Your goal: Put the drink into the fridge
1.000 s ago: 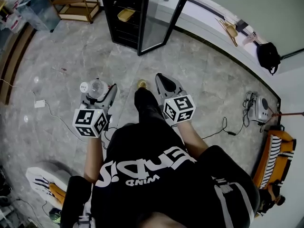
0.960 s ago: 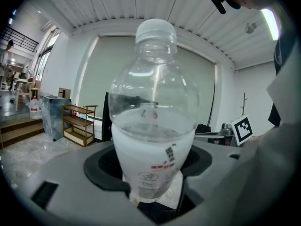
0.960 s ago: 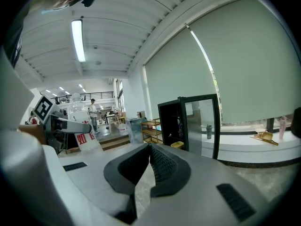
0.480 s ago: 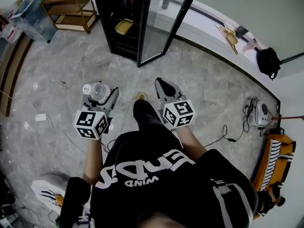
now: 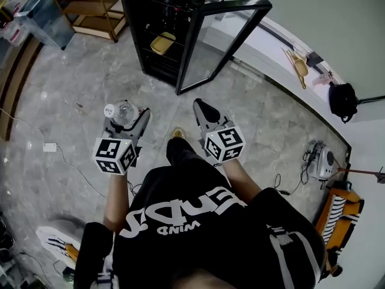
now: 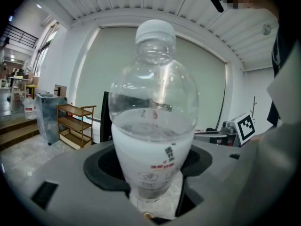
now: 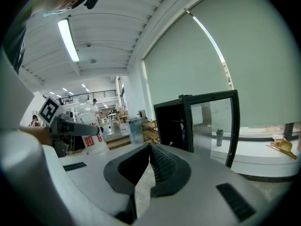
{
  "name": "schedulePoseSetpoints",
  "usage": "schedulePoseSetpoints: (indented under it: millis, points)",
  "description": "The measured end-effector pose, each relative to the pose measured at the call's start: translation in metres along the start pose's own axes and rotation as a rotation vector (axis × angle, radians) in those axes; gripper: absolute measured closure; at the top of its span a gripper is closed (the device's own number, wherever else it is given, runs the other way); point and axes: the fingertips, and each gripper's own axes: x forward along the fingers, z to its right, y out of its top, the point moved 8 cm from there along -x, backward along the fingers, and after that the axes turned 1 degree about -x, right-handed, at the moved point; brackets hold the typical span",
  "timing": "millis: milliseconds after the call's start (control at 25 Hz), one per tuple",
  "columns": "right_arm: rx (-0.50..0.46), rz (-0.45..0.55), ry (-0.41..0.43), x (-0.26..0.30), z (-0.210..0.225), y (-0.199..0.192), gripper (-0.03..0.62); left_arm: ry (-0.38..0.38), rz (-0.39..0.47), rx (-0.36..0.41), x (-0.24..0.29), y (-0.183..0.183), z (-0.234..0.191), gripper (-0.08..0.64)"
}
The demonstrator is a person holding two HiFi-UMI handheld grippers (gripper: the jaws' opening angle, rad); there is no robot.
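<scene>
Fingers (image 6: 104, 166) on left gripper (image 5: 124, 124) pinch drink bottle (image 6: 153, 126), label print unreadable; right gripper (image 7: 149, 166) fingers pressed together, empty.

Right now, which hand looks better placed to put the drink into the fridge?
Left. The left gripper holds the bottle in its fingers, and the fridge stands open ahead; the right gripper is shut, empty.

The grey marbled floor (image 5: 72, 83) carries a black fridge (image 5: 135, 29) with its glass door (image 5: 219, 44) swung open, and a wooden rack (image 5: 90, 5) stands near it on the left. A white plug block (image 5: 49, 147) with its cable lies on the tiles at the left, a small grey machine (image 5: 325, 161) at the right. A yellow tray (image 5: 161, 43) lies on a shelf inside the fridge.
</scene>
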Motion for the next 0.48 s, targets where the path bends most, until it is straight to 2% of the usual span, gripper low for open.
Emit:
schedulePoseSetpoints:
  millis: [480]
  points:
    - [-0.046, -0.032, 0.076, 0.091, 0.078, 0.046, 0.568, 0.050, 0.015, -0.003, 0.106, 0.053, -0.037, 0.253]
